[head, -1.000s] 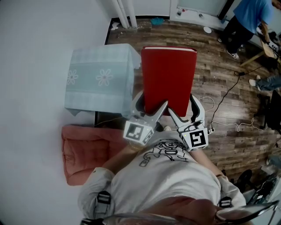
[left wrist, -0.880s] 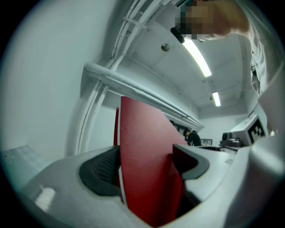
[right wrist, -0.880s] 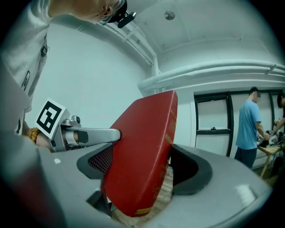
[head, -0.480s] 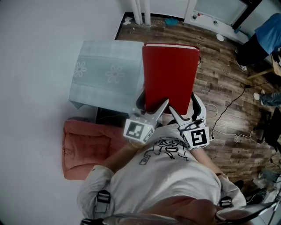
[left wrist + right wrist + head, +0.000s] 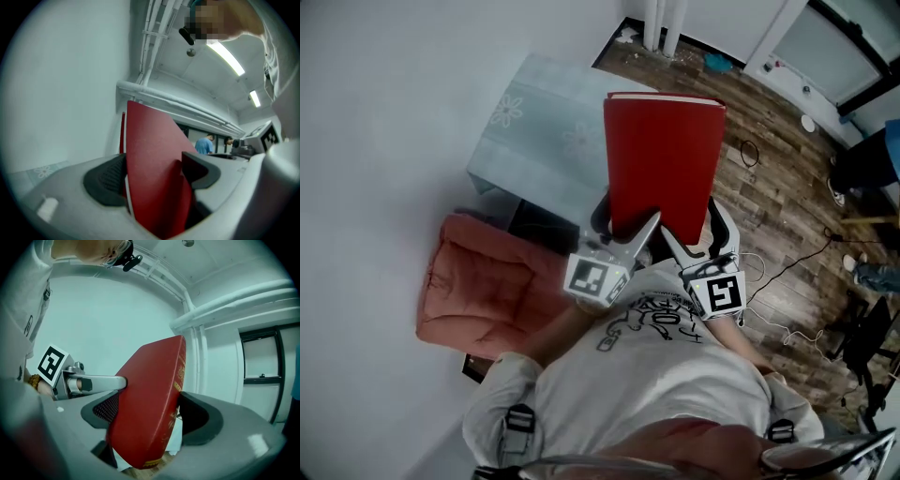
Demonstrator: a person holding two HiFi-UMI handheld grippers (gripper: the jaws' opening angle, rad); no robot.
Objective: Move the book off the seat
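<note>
Book (image 5: 664, 159): red hardback, stiff, likely fairly heavy, slick cover; left claw (image 5: 623, 225) and right claw (image 5: 694, 230) each clamped on its near edge; it hangs in air, off the pink seat cushion (image 5: 483, 286).

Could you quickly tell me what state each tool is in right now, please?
Left tool: closed on the large red hardcover book.
Right tool: closed on the same red book.

The book (image 5: 664, 159) right of the table (image 5: 534, 141), seat (image 5: 487, 291) before the table
</note>
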